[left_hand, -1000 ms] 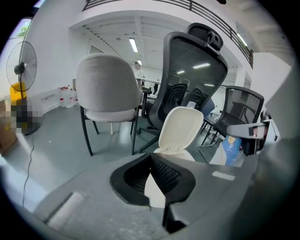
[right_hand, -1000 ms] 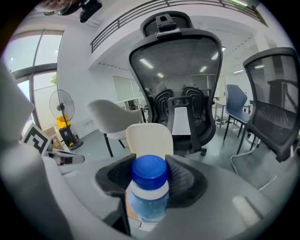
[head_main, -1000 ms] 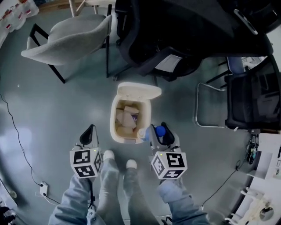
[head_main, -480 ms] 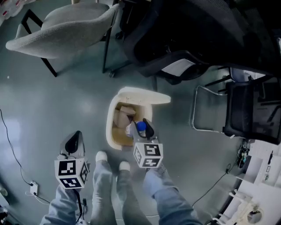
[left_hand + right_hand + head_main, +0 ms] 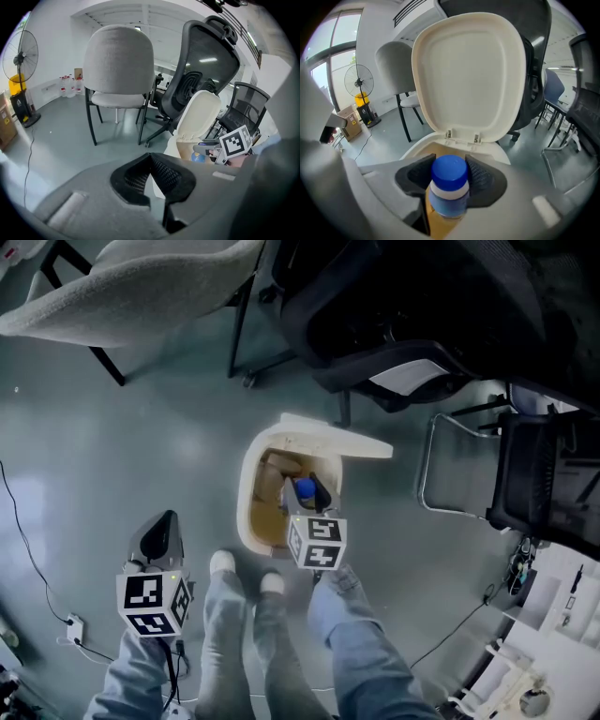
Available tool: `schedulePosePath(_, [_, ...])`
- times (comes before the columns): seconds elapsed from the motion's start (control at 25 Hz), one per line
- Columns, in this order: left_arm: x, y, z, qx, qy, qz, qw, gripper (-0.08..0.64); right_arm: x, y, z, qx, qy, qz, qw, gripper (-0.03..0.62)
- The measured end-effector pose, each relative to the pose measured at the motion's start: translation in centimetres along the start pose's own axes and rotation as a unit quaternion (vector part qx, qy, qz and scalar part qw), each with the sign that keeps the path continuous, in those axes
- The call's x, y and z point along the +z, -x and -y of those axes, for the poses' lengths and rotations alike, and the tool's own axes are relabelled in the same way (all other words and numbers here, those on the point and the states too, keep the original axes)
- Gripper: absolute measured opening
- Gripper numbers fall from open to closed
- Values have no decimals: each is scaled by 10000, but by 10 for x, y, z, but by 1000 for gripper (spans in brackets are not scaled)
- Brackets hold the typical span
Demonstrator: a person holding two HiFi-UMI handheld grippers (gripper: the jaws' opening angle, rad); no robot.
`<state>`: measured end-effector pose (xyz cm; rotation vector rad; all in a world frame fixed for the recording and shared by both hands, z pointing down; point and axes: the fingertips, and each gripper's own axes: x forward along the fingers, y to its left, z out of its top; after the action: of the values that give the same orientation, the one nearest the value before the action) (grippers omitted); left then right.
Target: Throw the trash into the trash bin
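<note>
Gripping blue-capped plastic bottle in right gripper jaws over cream trash bin; left gripper jaws closed, empty. May clip 3 o'clock rim on release.

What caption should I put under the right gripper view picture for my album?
Right gripper holding a blue-capped bottle over the open trash bin, lid up.

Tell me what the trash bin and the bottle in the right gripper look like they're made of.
Trash bin: probably moulded plastic, cream, smooth satin finish; the lid shows a soft sheen, a pressed rim and small hinges. Bottle: likely plastic; the blue cap looks smooth and evenly coloured, above a white band, the body hard to judge.
</note>
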<state>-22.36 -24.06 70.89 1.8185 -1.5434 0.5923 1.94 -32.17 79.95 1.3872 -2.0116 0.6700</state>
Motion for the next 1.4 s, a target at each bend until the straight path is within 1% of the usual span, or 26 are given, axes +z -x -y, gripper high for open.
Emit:
schedulePosePath(0.04, [0, -1, -1, -2, -2, -2, 10000, 6, -2, -1, -1, 28, -11, -35, 10000, 200])
schedulePosePath(0.12, [1, -2, -2, 2, 3, -7, 10000, 6, -3, -3, -3, 59, -5, -80, 10000, 233])
schedulePosePath(0.16, [1, -2, -3, 6, 6, -13, 10000, 6, -3, -3, -3, 58, 20, -90, 9999, 236])
schedulePosePath(0.32, [-1, -2, -1, 1, -7, -43, 10000, 6, -2, -1, -5, 73, 64, -99, 9999, 238])
schedulePosePath(0.52, [-4, -2, 6, -48, -52, -70, 10000, 6, 1, 7, 1, 46, -34, -24, 10000, 238])
schedulePosePath(0.76, [-1, 1, 14, -66, -72, 6, 10000, 6, 8, 21, 1, 81, -55, 110, 9999, 238])
schedulePosePath(1.04, [-2, 12, 34, -88, -72, 109, 9999, 6, 17, 51, 2, 233, -115, 257, 9993, 236])
schedulePosePath(1.2, [1, 23, 53, -108, -58, 228, 9997, 6, 22, 74, 2, 312, -202, 279, 9989, 218])
schedulePosePath(1.28, [3, 32, 64, -111, -56, 283, 9995, 6, 25, 89, 2, 310, -235, 285, 9988, 190])
schedulePosePath(1.36, [7, 43, 76, -107, -81, 321, 9994, 6, 28, 108, 6, 237, -398, 258, 9986, 171])
schedulePosePath(1.4, [10, 49, 82, -102, -93, 342, 9993, 6, 29, 120, 8, 191, -514, 235, 9982, 136])
